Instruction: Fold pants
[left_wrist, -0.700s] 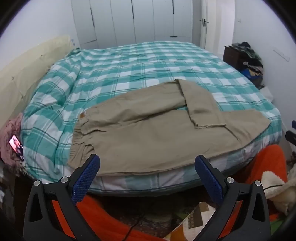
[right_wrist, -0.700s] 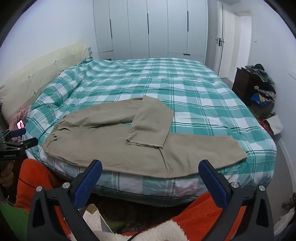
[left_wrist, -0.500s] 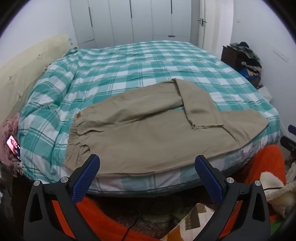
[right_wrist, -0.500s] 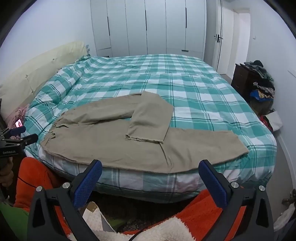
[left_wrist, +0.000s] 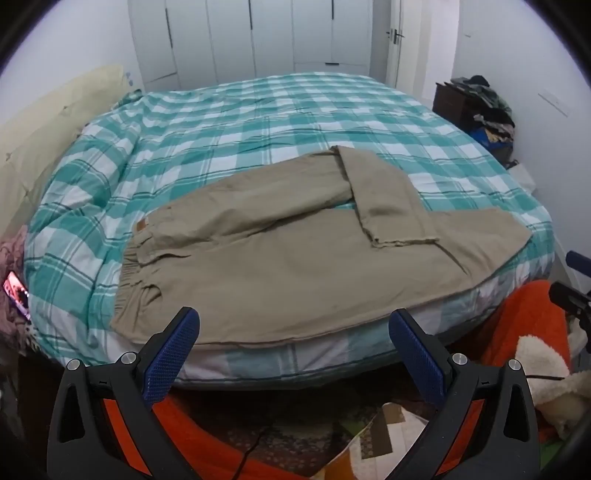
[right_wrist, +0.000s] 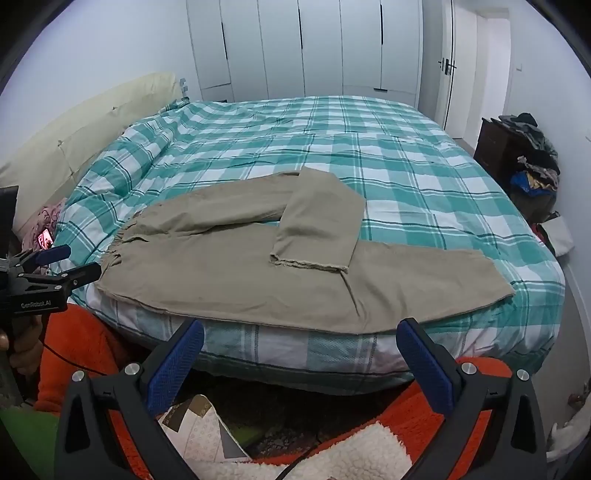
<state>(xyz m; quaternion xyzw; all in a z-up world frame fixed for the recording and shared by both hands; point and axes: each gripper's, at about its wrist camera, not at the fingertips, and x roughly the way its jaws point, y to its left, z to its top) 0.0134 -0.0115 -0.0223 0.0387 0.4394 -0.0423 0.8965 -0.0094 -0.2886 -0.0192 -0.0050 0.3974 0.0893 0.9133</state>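
Both tongs (left_wrist: 293, 334) nearer — pants (left_wrist: 295, 251) just beyond, untouched.

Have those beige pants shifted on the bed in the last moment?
No. The pants lie on the same checks of the bedspread, one leg folded back; only the camera views drifted.

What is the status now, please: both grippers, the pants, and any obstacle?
Left gripper open, right gripper open, both empty, short of the bed. Khaki pants flat at near edge, far leg doubled back over the near one. Nothing lies on them.
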